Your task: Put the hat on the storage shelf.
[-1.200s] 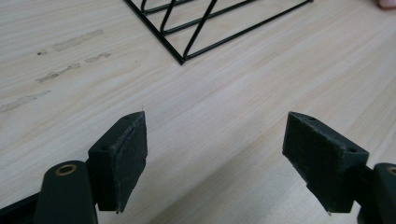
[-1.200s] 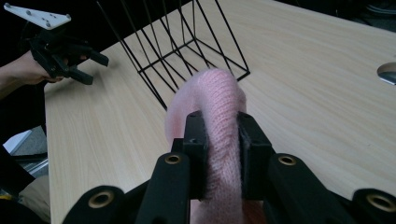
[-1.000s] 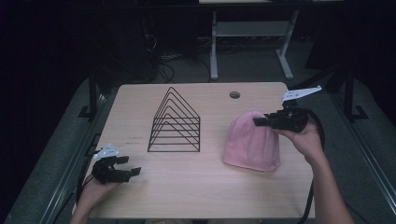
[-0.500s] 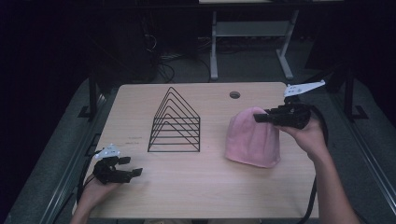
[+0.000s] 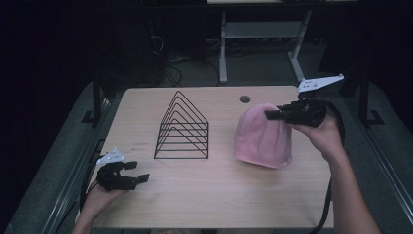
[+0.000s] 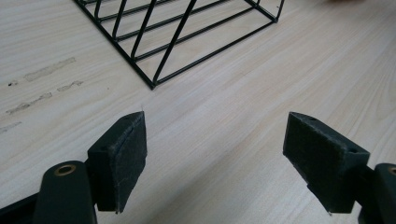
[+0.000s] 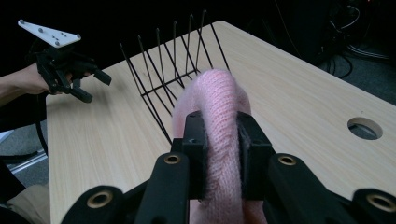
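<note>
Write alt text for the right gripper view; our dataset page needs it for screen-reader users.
The right gripper pinches a fold of a pink knitted hat between its two black fingers, above a light wooden table. Behind the hat stands a black wire rack; farther left, a hand holds the left gripper, open.

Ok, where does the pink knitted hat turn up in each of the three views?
High view: the pink knitted hat is right of centre on the table, its top pinched by the right claw.
Left gripper view: the hat is not in it.
Right gripper view: the hat is at centre, clamped between the two black jaws.
Shared landmark: the black wire rack, also at top in the left gripper view.
</note>
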### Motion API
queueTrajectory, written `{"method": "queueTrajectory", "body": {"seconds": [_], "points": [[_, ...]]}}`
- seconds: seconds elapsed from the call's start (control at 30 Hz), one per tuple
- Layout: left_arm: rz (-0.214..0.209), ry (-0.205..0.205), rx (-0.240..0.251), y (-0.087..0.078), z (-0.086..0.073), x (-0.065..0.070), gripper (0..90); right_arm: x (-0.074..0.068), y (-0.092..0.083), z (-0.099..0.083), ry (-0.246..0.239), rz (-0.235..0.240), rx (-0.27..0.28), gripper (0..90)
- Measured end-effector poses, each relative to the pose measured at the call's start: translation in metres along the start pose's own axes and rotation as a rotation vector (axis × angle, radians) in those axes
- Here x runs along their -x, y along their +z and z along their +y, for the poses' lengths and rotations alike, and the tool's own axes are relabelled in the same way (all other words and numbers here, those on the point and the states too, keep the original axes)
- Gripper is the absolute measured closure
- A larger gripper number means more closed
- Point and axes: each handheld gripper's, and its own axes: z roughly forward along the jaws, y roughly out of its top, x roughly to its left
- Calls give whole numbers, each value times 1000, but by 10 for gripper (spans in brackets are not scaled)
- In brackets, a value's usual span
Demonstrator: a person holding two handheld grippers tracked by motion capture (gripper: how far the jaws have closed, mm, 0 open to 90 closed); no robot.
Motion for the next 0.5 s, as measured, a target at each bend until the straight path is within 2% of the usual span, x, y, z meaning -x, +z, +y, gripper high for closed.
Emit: {"method": "queueTrajectory", "body": {"seconds": [0.17,0.27,0.5], "points": [[-2,9,7,-2,5,0,214,-3,-2,10,-16,-2,8,757],[-9,1,10,-3,9,0,214,-5,-3,16,-27,-1,14,758],[-32,35,2,-5,19,2,231,-11,-7,31,-54,-7,20,757]]}}
